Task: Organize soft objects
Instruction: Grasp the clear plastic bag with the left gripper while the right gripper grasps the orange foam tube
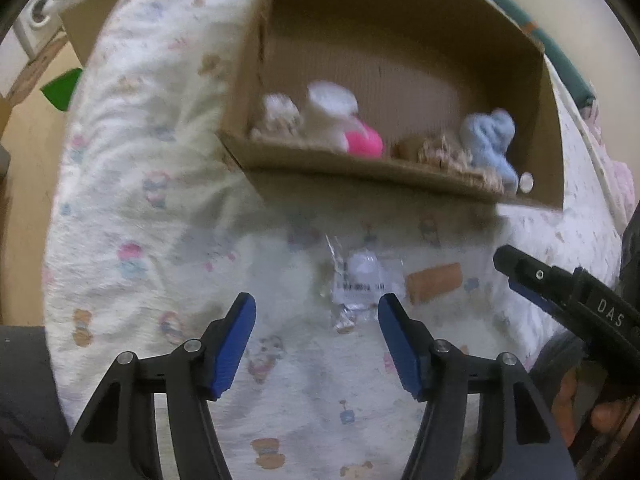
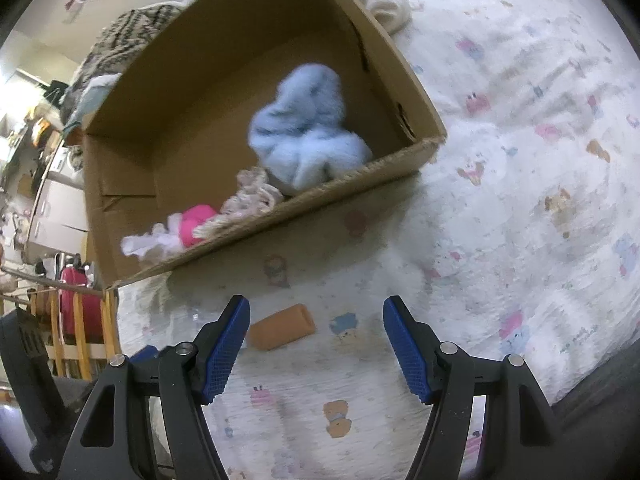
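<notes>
A cardboard box (image 1: 400, 180) sits on a white printed blanket; it also shows in the right wrist view (image 2: 280, 216). Inside lie a light blue soft toy (image 2: 308, 128), a pink soft item (image 2: 196, 220), white pieces (image 1: 332, 108) and a beige knitted item (image 2: 252, 196). An orange foam cylinder (image 2: 282, 326) lies on the blanket in front of the box, also seen in the left wrist view (image 1: 434, 282). A clear plastic wrapper (image 1: 356, 284) lies beside it. My left gripper (image 1: 316, 312) is open above the wrapper. My right gripper (image 2: 316, 316) is open, just right of the cylinder.
The blanket (image 2: 520, 160) covers a bed whose edge drops to a wooden floor (image 1: 24, 200) on the left. A cream soft item (image 2: 384, 4) lies behind the box. Cluttered furniture and a pink bag (image 2: 74, 304) stand at the left.
</notes>
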The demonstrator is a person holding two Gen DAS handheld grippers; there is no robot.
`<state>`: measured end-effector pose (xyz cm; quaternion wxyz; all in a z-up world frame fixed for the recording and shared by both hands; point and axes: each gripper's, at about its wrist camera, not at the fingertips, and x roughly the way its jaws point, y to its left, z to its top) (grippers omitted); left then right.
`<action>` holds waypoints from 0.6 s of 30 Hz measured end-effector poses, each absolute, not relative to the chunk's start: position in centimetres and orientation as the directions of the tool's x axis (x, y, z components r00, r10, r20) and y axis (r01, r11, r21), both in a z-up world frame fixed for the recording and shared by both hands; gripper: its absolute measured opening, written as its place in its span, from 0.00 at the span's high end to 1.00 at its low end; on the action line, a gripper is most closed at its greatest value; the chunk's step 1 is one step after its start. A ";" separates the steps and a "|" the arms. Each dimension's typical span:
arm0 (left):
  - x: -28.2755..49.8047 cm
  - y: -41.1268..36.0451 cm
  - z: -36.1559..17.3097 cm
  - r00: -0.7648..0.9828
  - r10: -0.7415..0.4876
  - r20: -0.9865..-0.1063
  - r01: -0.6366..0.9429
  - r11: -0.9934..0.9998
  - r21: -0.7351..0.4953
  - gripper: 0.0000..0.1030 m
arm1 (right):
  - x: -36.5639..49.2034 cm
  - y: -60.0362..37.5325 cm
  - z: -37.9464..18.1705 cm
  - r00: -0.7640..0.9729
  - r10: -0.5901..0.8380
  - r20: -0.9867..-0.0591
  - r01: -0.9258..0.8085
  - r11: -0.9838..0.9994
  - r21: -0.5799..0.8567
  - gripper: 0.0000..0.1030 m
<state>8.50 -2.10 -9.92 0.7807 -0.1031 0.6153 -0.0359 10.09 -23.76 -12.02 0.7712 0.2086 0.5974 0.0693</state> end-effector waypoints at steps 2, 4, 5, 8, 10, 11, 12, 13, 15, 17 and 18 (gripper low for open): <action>8.6 -2.7 -10.5 0.234 -0.176 -0.956 -0.057 0.979 -0.194 0.42 | 10.1 -23.8 -12.4 0.264 0.351 -0.898 0.150 0.905 0.397 0.29; 9.0 -3.5 -11.0 0.244 -0.158 -0.957 -0.035 0.985 -0.172 0.44 | 10.2 -23.9 -12.6 0.259 0.358 -0.897 0.158 0.901 0.405 0.29; 9.4 -3.8 -11.2 0.243 -0.159 -0.957 -0.027 0.985 -0.171 0.44 | 10.2 -24.0 -12.6 0.258 0.358 -0.897 0.161 0.900 0.405 0.29; 10.5 -4.6 -12.2 0.225 -0.169 -0.960 -0.019 0.984 -0.178 0.45 | 10.3 -24.2 -12.8 0.256 0.352 -0.900 0.166 0.902 0.400 0.29; 11.1 -5.2 -13.0 0.212 -0.160 -0.964 -0.014 0.986 -0.166 0.54 | 10.4 -24.8 -13.0 0.253 0.352 -0.901 0.175 0.899 0.400 0.29; 11.2 -5.4 -13.2 0.215 -0.152 -0.965 -0.006 0.988 -0.157 0.59 | 10.5 -25.0 -13.1 0.251 0.352 -0.902 0.179 0.899 0.400 0.29; 11.3 -5.7 -13.4 0.220 -0.142 -0.965 0.009 0.990 -0.144 0.61 | 10.5 -25.2 -13.1 0.250 0.350 -0.903 0.183 0.898 0.399 0.29; 11.3 -6.0 -13.5 0.226 -0.134 -0.965 0.025 0.991 -0.131 0.63 | 10.4 -25.3 -13.0 0.248 0.350 -0.903 0.184 0.898 0.399 0.29; 11.0 -6.7 -13.3 0.234 -0.130 -0.964 0.067 0.991 -0.117 0.79 | 10.5 -25.1 -13.2 0.240 0.351 -0.905 0.176 0.901 0.396 0.29; 10.8 -7.1 -13.1 0.233 -0.120 -0.965 0.089 0.991 -0.101 0.79 | 10.7 -24.3 -13.5 0.228 0.355 -0.907 0.154 0.906 0.393 0.29; 10.7 -7.2 -13.0 0.230 -0.129 -0.965 0.093 0.990 -0.110 0.79 | 10.9 -23.8 -13.6 0.220 0.355 -0.909 0.138 0.911 0.389 0.29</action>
